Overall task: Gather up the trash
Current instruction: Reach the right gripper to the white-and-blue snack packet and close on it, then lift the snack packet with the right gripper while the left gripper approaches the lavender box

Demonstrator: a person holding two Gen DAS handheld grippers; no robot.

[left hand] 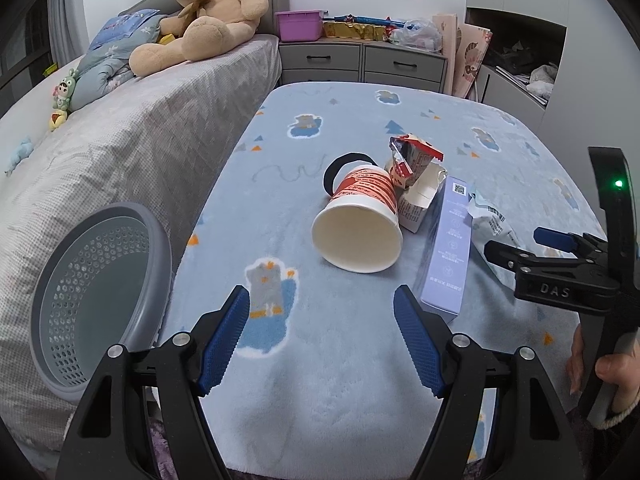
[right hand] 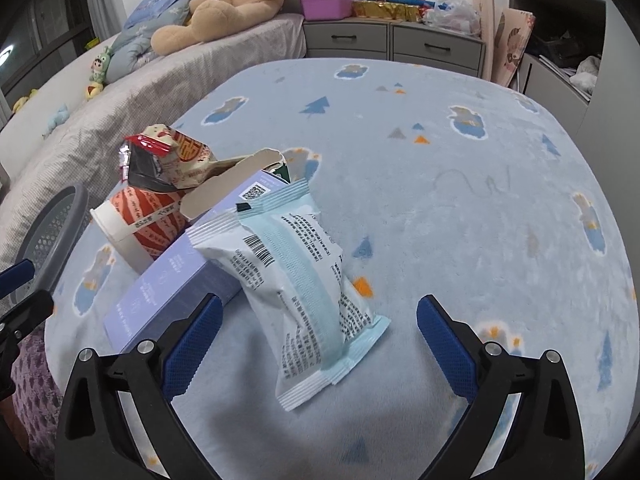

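On the blue blanket-covered table (left hand: 320, 400) lies a pile of trash. A red-and-white paper cup (left hand: 360, 220) rests on its side, mouth toward me. Behind it are a red snack wrapper (left hand: 412, 158) and a torn small carton (left hand: 418, 200), and beside it lies a long purple box (left hand: 446, 248). My left gripper (left hand: 320, 300) hovers open in front of the cup, holding nothing. In the right wrist view a white-and-teal packet (right hand: 304, 292) leans on the purple box (right hand: 180, 280). My right gripper (right hand: 320, 304) is open around the packet's lower end, pads apart from it.
A grey perforated basket (left hand: 100, 292) stands tilted at the table's left edge against a bed (left hand: 120, 140). A teddy bear (left hand: 208, 12) sits on the bed. Grey drawers (left hand: 360, 60) with a pink bin (left hand: 300, 24) stand behind the table. A person's hand (left hand: 612, 372) holds the right gripper.
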